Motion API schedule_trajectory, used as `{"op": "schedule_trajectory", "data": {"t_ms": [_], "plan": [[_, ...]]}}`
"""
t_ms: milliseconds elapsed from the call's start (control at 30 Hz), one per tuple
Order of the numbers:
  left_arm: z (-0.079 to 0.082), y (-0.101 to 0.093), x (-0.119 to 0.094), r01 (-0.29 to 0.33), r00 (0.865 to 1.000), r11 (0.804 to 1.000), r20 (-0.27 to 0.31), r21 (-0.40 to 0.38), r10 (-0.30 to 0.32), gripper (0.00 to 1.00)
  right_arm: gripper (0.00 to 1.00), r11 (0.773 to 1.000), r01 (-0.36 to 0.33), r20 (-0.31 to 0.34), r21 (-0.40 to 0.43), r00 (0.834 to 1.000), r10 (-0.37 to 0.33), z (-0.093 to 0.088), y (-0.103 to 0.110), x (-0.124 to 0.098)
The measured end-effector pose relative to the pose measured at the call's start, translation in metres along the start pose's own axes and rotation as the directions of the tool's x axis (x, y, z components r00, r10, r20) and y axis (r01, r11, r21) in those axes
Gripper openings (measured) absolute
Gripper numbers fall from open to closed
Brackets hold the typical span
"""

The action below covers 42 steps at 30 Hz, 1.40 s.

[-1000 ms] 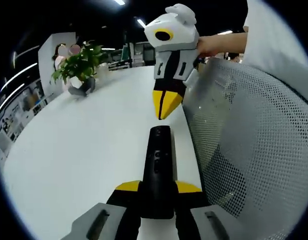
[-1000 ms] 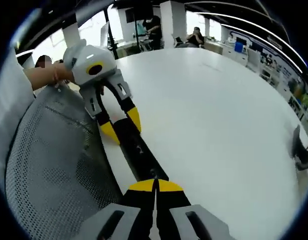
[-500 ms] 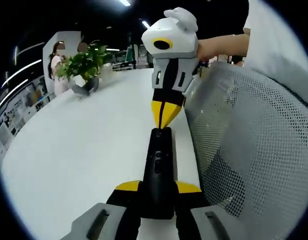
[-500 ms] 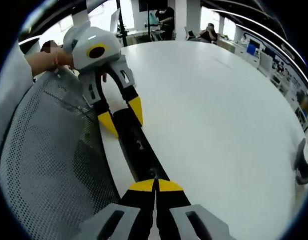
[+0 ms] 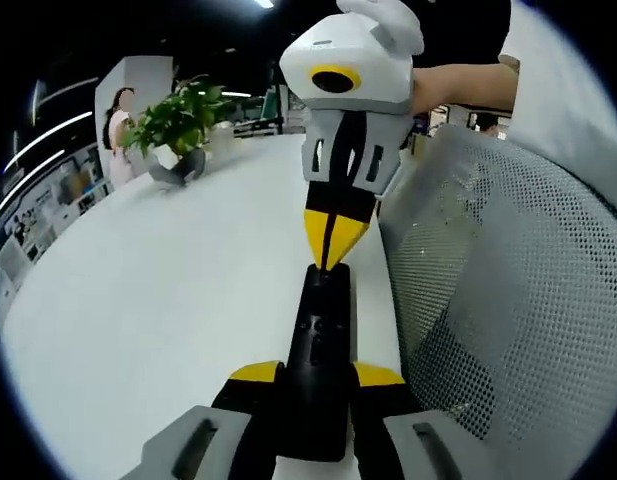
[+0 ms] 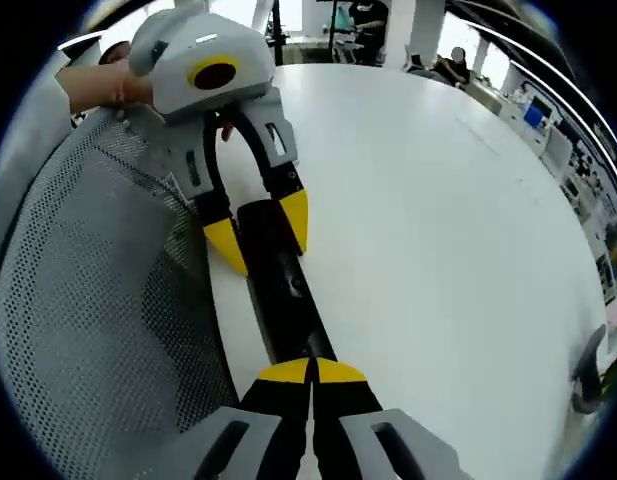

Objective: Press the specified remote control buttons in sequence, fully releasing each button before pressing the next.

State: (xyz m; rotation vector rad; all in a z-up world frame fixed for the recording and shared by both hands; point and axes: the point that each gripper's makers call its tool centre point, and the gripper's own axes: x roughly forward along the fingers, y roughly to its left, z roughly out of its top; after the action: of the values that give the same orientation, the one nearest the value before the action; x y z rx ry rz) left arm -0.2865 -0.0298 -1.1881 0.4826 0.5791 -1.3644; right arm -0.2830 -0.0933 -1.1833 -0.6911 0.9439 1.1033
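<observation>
A long black remote control (image 5: 323, 340) lies lengthwise between the yellow-tipped jaws of my left gripper (image 5: 318, 375), which is shut on its near end just above the white table (image 5: 168, 300). My right gripper (image 5: 330, 250) reaches in from the top of the left gripper view, shut, and its joined yellow tips meet the remote's far end. In the right gripper view, the shut tips of the right gripper (image 6: 310, 372) rest at one end of the remote (image 6: 283, 300). The left gripper (image 6: 260, 232) clamps the other end.
A grey mesh chair back (image 5: 488, 300) (image 6: 98, 300) stands close along one side of the remote. A potted plant (image 5: 173, 125) sits far back on the table (image 6: 438, 230). A person's hand (image 5: 458, 90) holds the right gripper. People stand in the office background.
The right gripper's shut tips have come down from above the table onto the remote's far end. The left gripper keeps its hold on the remote.
</observation>
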Motion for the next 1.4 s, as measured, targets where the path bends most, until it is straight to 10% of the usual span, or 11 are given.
{"op": "schedule_trajectory", "data": {"t_ms": [233,1400], "plan": [[-0.003,-0.002,-0.002,0.023,1.0,1.0,0.014,0.018,-0.023,0.24,0.0,0.988,-0.017,0.196,0.156,0.98,-0.014,-0.001,0.002,-0.005],[-0.004,-0.001,0.002,0.047,0.998,0.999,0.051,0.023,-0.048,0.24,0.0,0.995,-0.088,0.017,-0.056,0.996,0.089,0.007,0.01,0.002]]}}
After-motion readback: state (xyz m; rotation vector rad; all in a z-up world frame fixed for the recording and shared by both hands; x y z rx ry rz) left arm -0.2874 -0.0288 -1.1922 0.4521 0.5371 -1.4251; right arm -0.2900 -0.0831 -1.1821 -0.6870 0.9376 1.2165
